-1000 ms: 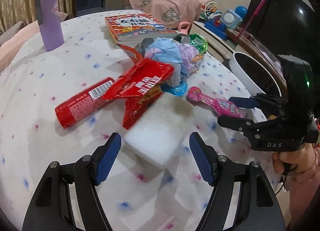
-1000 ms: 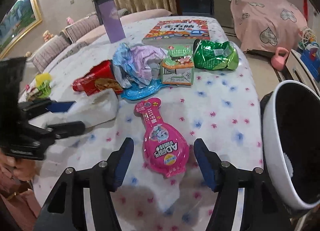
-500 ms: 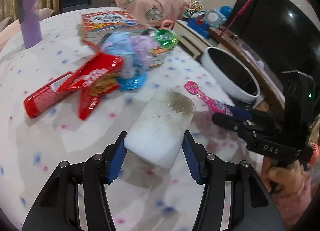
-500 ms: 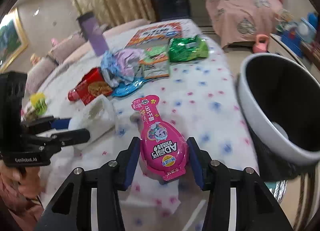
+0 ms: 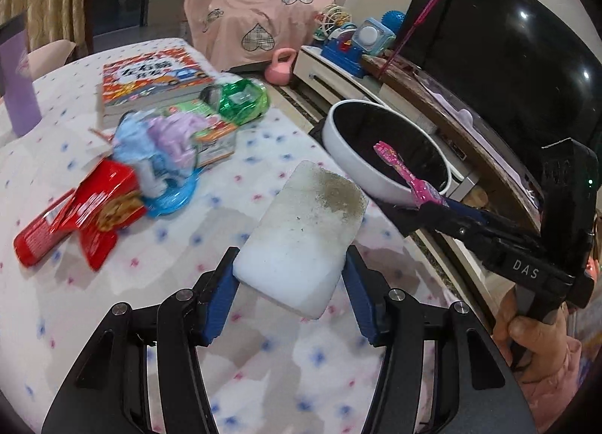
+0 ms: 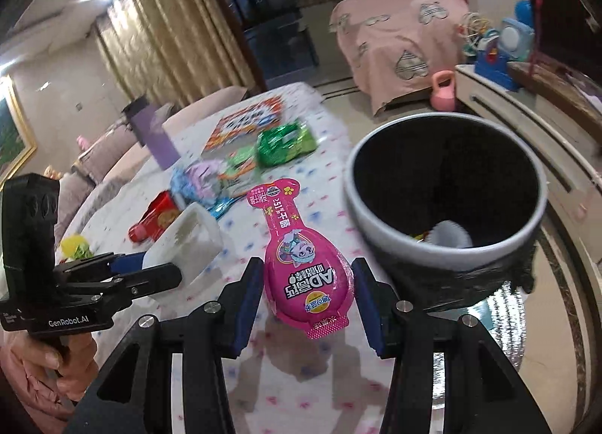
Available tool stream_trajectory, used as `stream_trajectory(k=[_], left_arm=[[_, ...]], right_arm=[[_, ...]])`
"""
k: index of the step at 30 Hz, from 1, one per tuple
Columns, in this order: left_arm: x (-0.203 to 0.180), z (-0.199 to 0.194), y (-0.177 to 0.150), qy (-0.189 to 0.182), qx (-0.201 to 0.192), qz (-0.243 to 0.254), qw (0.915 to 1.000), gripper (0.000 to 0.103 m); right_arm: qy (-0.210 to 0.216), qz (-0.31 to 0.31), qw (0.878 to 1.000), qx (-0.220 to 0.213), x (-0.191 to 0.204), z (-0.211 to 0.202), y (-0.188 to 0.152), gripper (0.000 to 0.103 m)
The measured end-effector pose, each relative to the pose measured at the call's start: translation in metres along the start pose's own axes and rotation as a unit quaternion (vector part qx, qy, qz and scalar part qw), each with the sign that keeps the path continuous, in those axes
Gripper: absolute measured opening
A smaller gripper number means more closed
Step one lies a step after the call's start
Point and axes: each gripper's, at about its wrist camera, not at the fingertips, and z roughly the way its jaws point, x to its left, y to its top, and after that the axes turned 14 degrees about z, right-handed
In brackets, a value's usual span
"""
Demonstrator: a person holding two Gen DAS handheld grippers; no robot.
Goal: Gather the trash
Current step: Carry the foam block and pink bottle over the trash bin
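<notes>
My left gripper [image 5: 289, 294] is shut on a white sponge [image 5: 304, 234] with a dirty far end, held above the table. My right gripper [image 6: 306, 302] is shut on a pink snack pouch [image 6: 301, 261], lifted off the table beside the trash bin [image 6: 380, 219]. The bin is white outside, black inside, with some trash at its bottom. In the left wrist view the right gripper [image 5: 432, 204] holds the pouch [image 5: 399, 166] over the bin's rim [image 5: 350, 159]. In the right wrist view the left gripper [image 6: 150, 272] holds the sponge [image 6: 188, 242] to the left.
Red wrappers [image 5: 82, 212], crumpled blue and purple paper [image 5: 158, 140], a green bag [image 5: 240, 99], a small carton [image 5: 210, 133], a book [image 5: 150, 80] and a purple bottle [image 5: 17, 84] lie on the dotted tablecloth. A TV [image 5: 508, 57] and cabinet stand behind the bin.
Both grippers closed on their items and lifted them. The left now holds the sponge off the table; the right carried the pouch towards the bin.
</notes>
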Motion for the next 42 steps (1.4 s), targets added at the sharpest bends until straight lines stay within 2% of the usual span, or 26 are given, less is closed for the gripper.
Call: stream_trajectory(k=[9,18,33,42], left_arm=[[-0.031,0.018,0.034,-0.005,-0.002,0.031,0.9995,0.054],[-0.054,0.043,0.065,-0.006,0.004,0.058,0.9983,0.054],[-0.072,0.080,0.108,0.001,0.015,0.085,0.9962,0.055],[-0.072,0.100,0.116,0.005,0.034,0.085,0.9958,0.057]], right_arm=[[-0.025,0.024,0.999,-0.026,-0.033,-0.014,0.019,0.049],[-0.040,0.041,0.998,-0.035,-0.059,-0.015,0.040,0.049],[-0.067,0.048,0.996,-0.036,-0.086,-0.004,0.069,0.049],[-0.074,0.049,0.996,-0.027,-0.097,0.007,0.081,0.049]])
